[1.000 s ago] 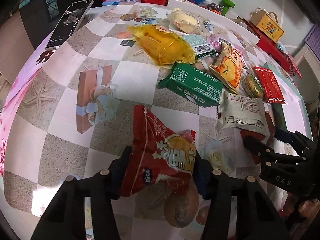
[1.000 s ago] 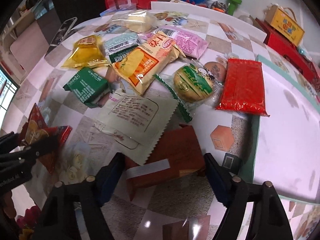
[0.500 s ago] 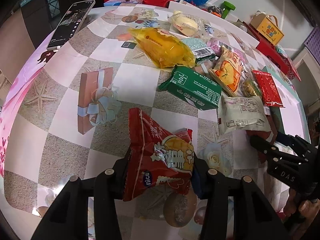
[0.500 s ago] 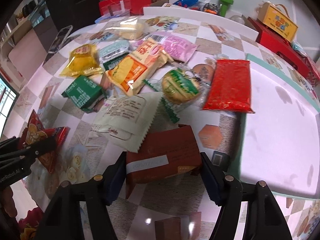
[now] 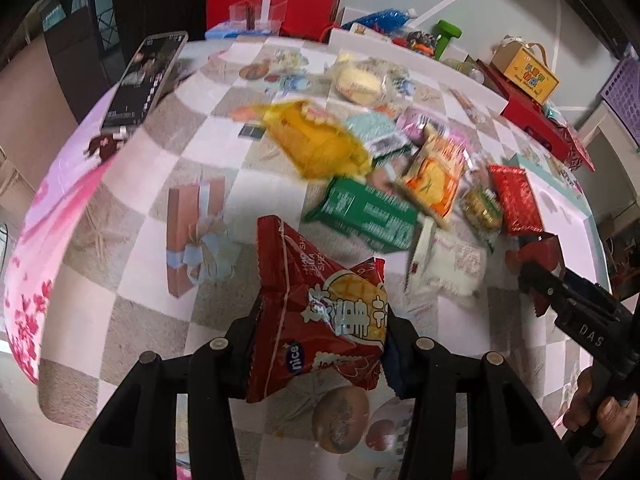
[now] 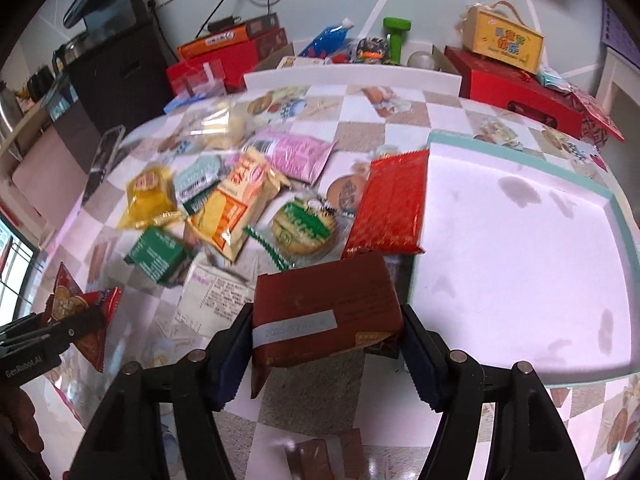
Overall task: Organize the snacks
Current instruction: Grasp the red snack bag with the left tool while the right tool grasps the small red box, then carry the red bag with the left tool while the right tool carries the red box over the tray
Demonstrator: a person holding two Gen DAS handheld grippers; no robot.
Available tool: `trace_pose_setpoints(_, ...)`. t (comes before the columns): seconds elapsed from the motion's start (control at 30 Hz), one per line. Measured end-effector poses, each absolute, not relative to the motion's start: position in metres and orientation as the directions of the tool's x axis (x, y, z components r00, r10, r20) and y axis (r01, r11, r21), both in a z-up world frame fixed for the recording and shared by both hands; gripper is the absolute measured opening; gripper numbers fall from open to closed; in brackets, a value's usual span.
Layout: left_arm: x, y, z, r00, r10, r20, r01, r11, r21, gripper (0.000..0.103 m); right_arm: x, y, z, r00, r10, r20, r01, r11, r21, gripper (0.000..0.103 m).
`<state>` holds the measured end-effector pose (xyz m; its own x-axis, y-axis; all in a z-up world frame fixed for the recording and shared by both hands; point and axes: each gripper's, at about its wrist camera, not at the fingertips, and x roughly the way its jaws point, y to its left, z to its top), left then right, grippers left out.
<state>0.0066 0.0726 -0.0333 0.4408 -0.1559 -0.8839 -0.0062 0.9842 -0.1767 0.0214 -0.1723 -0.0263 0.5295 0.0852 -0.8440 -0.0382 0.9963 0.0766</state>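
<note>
Checkered tabletop [image 5: 132, 184], snacks heaped ahead. My left gripper [image 5: 320, 344] clamps the red packet [image 5: 316, 316]; right gripper [image 6: 326, 344] clamps the brown box [image 6: 324, 312]. Both just lifted clear; white tray [image 6: 520, 248] right of it looks like their destination.

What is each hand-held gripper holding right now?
Left hand-held gripper: closed on the red snack bag.
Right hand-held gripper: closed on the brown packet.

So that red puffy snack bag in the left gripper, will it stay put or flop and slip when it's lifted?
The red snack bag looks air-filled and light; it will likely crumple some. The left gripper pinches its lower half, so the free top may sway. Its glossy film could slip.
</note>
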Motion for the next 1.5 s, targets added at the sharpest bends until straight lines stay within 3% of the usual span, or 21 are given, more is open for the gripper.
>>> trace_pose_setpoints(0.67,0.070,-0.039,0.066,0.531,-0.287,-0.798,0.221,0.955,-0.196,0.050,0.038,-0.236,0.071,0.651,-0.093,-0.753,0.163,0.986,0.019,0.072)
trace_pose_setpoints(1.07,0.102,-0.109,0.070,0.509,-0.369,-0.778,0.324,0.919,-0.224,0.050,0.062,-0.304,0.062,0.595,-0.192,-0.781,0.349,0.936,0.036,0.072)
trace_pose_setpoints(1.5,0.114,-0.202,0.027,0.413,-0.434,-0.801,0.474,0.853,-0.218,0.050,0.052,-0.396,0.016,0.468,-0.288,-0.835,0.567,0.823,0.034,0.072)
